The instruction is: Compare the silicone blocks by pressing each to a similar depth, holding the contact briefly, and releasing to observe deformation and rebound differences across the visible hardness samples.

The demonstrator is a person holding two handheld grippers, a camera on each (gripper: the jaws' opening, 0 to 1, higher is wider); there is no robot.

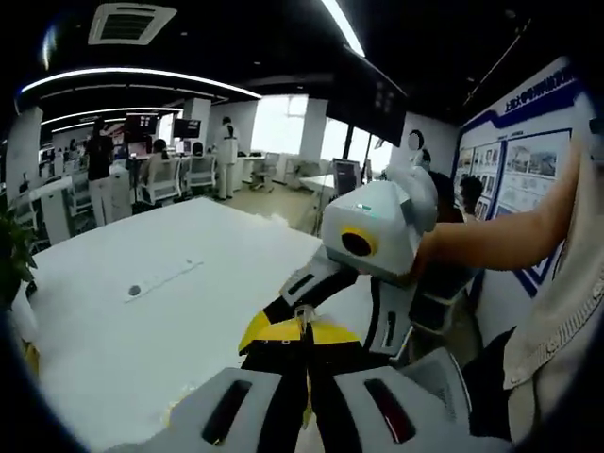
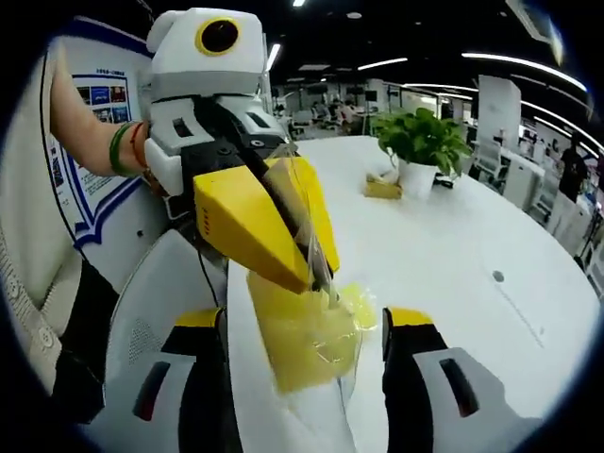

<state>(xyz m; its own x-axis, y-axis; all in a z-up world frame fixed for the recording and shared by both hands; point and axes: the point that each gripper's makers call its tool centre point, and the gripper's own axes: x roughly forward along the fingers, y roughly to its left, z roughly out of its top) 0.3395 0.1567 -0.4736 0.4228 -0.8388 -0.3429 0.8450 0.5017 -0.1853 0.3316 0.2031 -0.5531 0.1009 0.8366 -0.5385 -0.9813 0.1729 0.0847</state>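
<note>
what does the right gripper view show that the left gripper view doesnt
Right gripper view: a yellow silicone block in clear film, pinched by the left tongs and lying between the open right tongs, plus a green potted plant. Left gripper view: bright windows and a square ceiling vent. Shared: the white table and the blue-framed poster wall.

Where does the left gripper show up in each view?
Left gripper view: left gripper rises from bottom centre, jaws together.
Right gripper view: left gripper comes from upper left, yellow jaws angling down onto the yellow block.
Shared landmark: round table grommet.
</note>
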